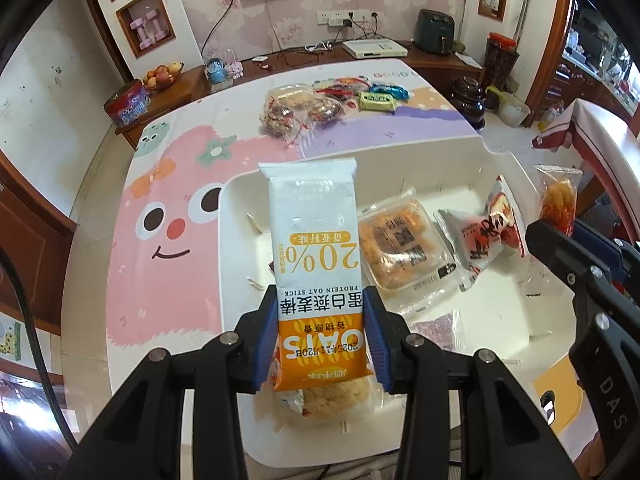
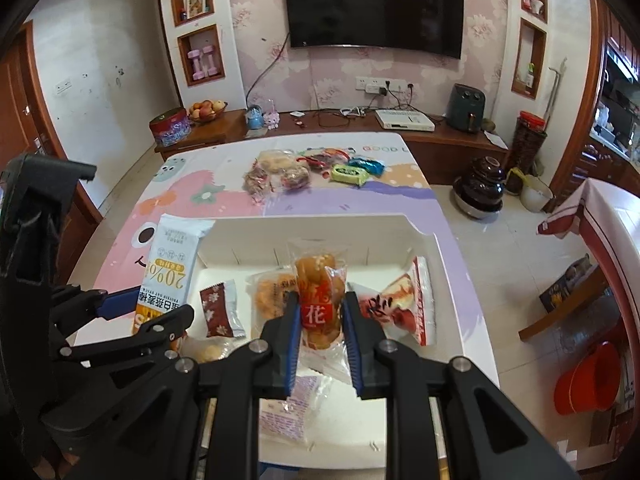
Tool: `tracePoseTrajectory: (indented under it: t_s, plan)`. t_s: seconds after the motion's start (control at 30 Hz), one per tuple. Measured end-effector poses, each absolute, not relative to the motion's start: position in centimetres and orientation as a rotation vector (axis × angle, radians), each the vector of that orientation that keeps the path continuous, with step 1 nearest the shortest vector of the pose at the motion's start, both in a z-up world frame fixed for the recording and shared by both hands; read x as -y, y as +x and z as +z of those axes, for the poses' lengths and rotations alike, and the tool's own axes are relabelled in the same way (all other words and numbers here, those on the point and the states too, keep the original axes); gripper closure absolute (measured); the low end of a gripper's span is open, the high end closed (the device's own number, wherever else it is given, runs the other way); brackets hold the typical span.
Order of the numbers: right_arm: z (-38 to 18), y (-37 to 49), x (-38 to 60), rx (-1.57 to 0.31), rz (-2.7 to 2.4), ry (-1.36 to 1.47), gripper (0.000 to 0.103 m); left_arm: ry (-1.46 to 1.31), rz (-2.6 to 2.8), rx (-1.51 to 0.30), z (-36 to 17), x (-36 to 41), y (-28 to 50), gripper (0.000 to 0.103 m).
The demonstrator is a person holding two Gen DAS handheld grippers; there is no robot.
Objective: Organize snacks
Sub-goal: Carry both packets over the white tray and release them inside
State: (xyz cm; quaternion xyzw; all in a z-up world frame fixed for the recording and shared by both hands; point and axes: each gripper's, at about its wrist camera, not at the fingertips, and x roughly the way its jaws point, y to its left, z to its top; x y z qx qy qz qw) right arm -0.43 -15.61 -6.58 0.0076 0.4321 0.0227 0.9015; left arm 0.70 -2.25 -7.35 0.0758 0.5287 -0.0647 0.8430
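My left gripper (image 1: 322, 336) is shut on a white and orange oat bar packet (image 1: 316, 240), held upright over the left part of a white bin (image 1: 500, 168). The packet also shows in the right wrist view (image 2: 168, 276). My right gripper (image 2: 322, 316) is shut on a clear packet of fried twists (image 2: 320, 292), held above the bin's (image 2: 440, 248) middle. In the bin lie a pastry pack (image 1: 404, 248), a red and white packet (image 1: 488, 236), a dark red wrapper (image 2: 218, 308) and a clear pink-printed packet (image 2: 292, 412). More snacks (image 1: 320, 104) lie in a pile at the far side of the table.
The table has a pink and purple cartoon cover (image 1: 168, 216). A wooden sideboard (image 2: 280, 128) with a fruit bowl, a tin and a white box stands behind it, below a wall TV. A dark jar (image 2: 480, 188) and a red bucket (image 2: 588, 380) stand on the floor at right.
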Motion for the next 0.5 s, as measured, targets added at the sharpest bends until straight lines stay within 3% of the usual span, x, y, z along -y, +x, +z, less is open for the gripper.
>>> tracePoseTrajectory:
  t_s: [0.1,0.13,0.17,0.23,0.5]
  plan:
    - [-6.9,-0.6,15.8,-0.908,0.02,0.006,0.079,0.172,-0.133,-1.127,-7.4,2.6,0.6,0.063]
    - [-7.0,-0.7,15.8,-0.907,0.013,0.005,0.071,0.175,-0.129,-1.128,-7.4,2.7,0.5,0.057]
    - [-7.0,-0.8,15.9,-0.901,0.007,0.007,0.06,0.178,-0.126,-1.13,-7.3,2.8,0.6,0.043]
    - [-6.7,-1.2,16.0,-0.88,-0.001,0.012,0.048,0.179,-0.12,-1.124,-7.2,2.9,0.4,0.028]
    - [-6.1,-1.7,15.8,-0.834,-0.016,-0.006,0.045,0.151,-0.098,-1.114,-7.0,2.3,0.2,0.025]
